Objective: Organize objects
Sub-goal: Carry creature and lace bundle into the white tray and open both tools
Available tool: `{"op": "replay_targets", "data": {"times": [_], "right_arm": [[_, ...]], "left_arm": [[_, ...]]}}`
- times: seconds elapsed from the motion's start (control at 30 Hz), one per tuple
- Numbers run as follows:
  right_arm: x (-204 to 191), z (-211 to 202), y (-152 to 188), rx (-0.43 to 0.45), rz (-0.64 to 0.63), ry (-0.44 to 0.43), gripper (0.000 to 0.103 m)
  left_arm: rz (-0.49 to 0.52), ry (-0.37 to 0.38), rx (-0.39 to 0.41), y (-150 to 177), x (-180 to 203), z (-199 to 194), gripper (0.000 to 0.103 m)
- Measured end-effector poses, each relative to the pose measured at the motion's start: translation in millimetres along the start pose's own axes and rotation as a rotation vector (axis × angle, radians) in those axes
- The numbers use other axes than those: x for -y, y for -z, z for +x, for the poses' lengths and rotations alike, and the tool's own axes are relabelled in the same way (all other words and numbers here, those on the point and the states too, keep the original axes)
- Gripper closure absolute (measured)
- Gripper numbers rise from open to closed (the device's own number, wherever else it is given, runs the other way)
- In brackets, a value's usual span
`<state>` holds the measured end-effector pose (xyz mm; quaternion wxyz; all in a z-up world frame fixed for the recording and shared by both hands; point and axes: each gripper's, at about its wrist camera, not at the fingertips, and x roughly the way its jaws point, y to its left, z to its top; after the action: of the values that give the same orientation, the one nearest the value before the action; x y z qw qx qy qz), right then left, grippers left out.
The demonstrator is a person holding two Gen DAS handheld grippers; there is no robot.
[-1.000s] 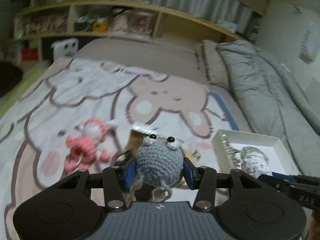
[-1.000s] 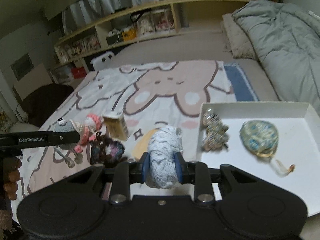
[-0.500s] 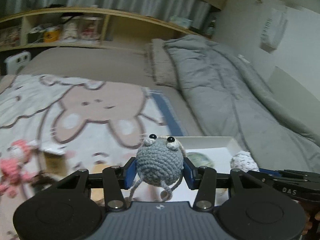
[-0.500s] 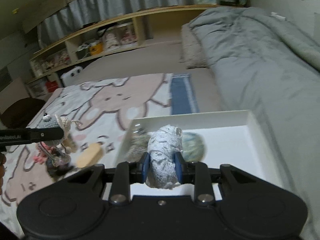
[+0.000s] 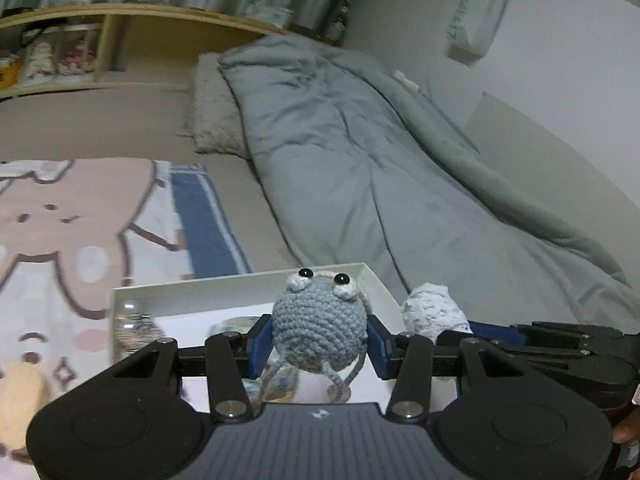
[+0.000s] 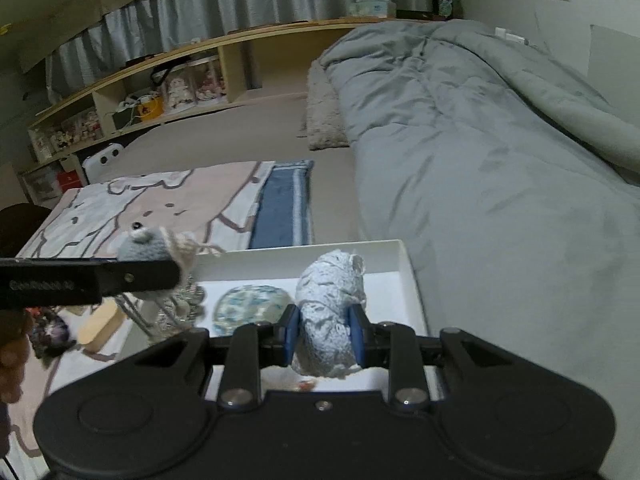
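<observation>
Left gripper: blue pads closed against the sides of a grey crocheted creature, round-bodied, with two black bead eyes on pale lids and thin yarn legs dangling below. It hangs above the near part of a white tray that rests on the bed.

Right gripper: blue pads clamped on a white-grey knitted bundle, elongated and mottled, held upright over the same tray.

Inside the tray lies a round blue-green patterned pouch; beside it is a blurred speckled item.

The tray sits between a cartoon-print blanket and a grey duvet.

Pale lettering on the side of the left gripper, seen from the right wrist, is too blurred to read.
</observation>
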<state>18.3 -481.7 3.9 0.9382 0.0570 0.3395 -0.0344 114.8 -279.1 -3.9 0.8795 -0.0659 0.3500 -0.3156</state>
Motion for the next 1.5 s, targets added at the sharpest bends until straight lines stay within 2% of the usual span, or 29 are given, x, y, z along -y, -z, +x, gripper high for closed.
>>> {"op": "replay_targets", "data": {"times": [0.13, 0.23, 0.43, 0.8, 0.93, 1.3, 1.47, 1.5], "right_arm": [[15, 8, 0, -0.006, -0.007, 0.008, 0.075], [23, 13, -2, -0.006, -0.009, 0.004, 0.075], [30, 27, -1, -0.022, -0.024, 0.004, 0.075], [23, 66, -8, -0.059, -0.046, -0.023, 0.075], [23, 82, -10, -0.079, -0.049, -0.008, 0.075], [33, 116, -13, -0.116, -0.028, 0.048, 0.075], [38, 116, -10, -0.119, -0.005, 0.045, 0.069], [39, 114, -10, -0.120, 0.000, 0.046, 0.063]], "left_arm": [[0.021, 0.028, -0.032, 8, 11, 29, 0.054], [0.027, 0.063, -0.085, 21, 17, 52, 0.054], [0.016, 0.071, -0.153, 32, 19, 93, 0.054], [0.020, -0.059, -0.188, 26, -10, 138, 0.053], [-0.052, -0.045, -0.194, 15, -25, 149, 0.054], [-0.031, -0.020, -0.170, -3, -13, 165, 0.053], [-0.033, -0.021, -0.183, -6, -14, 159, 0.047], [-0.031, -0.021, -0.187, -7, -14, 157, 0.046]]}}
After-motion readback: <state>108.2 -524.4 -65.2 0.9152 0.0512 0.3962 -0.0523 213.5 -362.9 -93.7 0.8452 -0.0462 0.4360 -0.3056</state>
